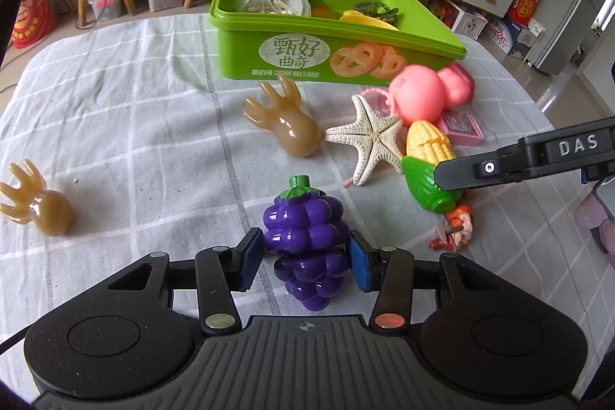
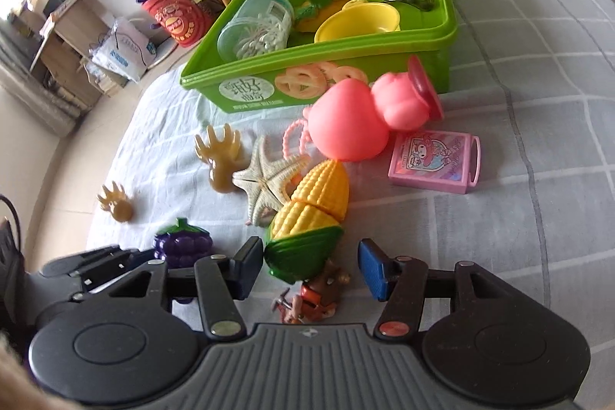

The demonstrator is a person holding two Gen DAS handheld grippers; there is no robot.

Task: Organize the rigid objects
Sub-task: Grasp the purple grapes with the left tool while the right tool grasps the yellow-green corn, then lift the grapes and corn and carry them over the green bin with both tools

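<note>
The left gripper (image 1: 306,256) has its blue pads against either side of a glossy purple plastic grape bunch (image 1: 305,237) lying on the grey checked cloth (image 1: 134,95), gripping it; the right gripper (image 2: 310,266) stands open, its fingers either side of the green husk end of a yellow plastic corn cob (image 2: 307,218), with a small red-and-brown figurine (image 2: 311,298) between them too; beyond lie a pale starfish (image 1: 369,137), two amber rubbery hand-shaped toys (image 1: 286,122), a pink rubber pig (image 2: 365,110) and a pink printed case (image 2: 436,164); behind them sits the green plastic cookie box (image 1: 326,60), holding a clear jar of cotton swabs (image 2: 257,25) and a yellow bowl (image 2: 359,16).
</note>
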